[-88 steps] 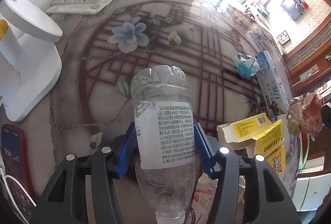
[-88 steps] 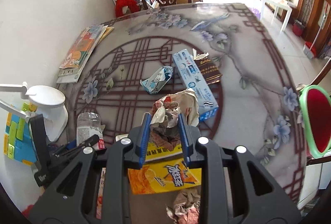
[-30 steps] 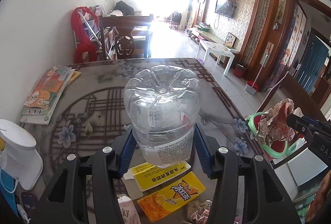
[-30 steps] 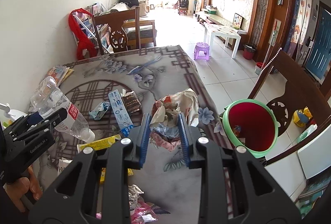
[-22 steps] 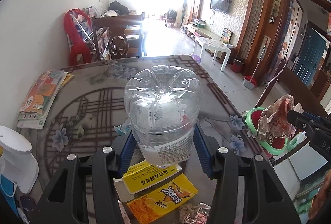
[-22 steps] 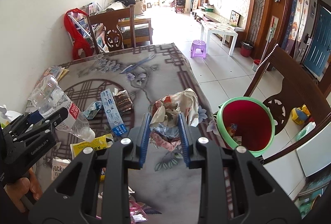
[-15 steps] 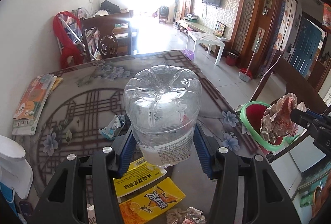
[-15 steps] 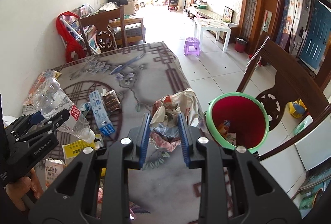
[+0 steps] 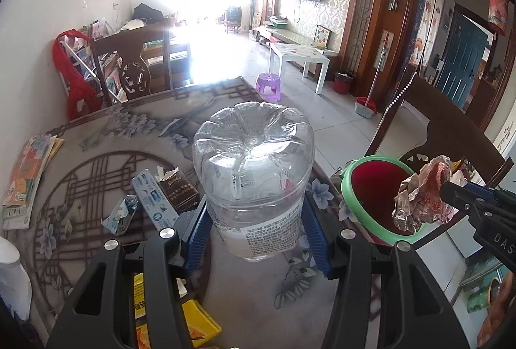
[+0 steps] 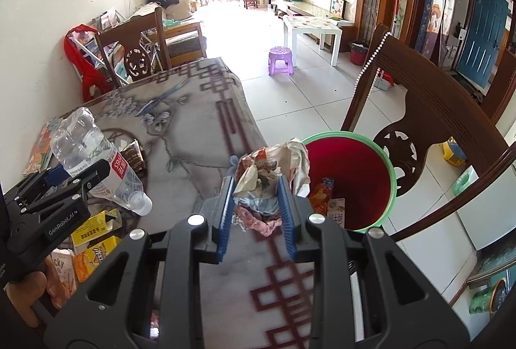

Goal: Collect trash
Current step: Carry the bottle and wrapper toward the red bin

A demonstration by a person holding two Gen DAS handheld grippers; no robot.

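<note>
Above the near end of the grey table (image 10: 193, 136) with its dark red lattice and flower pattern, the left gripper (image 9: 254, 236) has its blue-padded jaws pressed on both sides of a clear, crinkled plastic bottle (image 9: 254, 174) with a white printed label, the bottle's base pointing away from the camera and its capped neck hanging down towards the table in the right wrist view. The right gripper (image 10: 256, 204), jaws drawn narrow, clamps a crumpled wad of red, white and brown paper wrapper (image 10: 267, 174), held beside the table's edge, just next to the rim of the round red bin with a green rim (image 10: 391, 174). The bin stands on the tiled floor between the table and a dark wooden chair (image 10: 429, 110); some packets already lie in its bottom. On the table near the left gripper rest a long blue-and-white carton (image 9: 153, 204), a dark brown packet (image 9: 179, 191), a crumpled teal wrapper (image 9: 121, 216) and yellow boxes (image 10: 92, 229)
</note>
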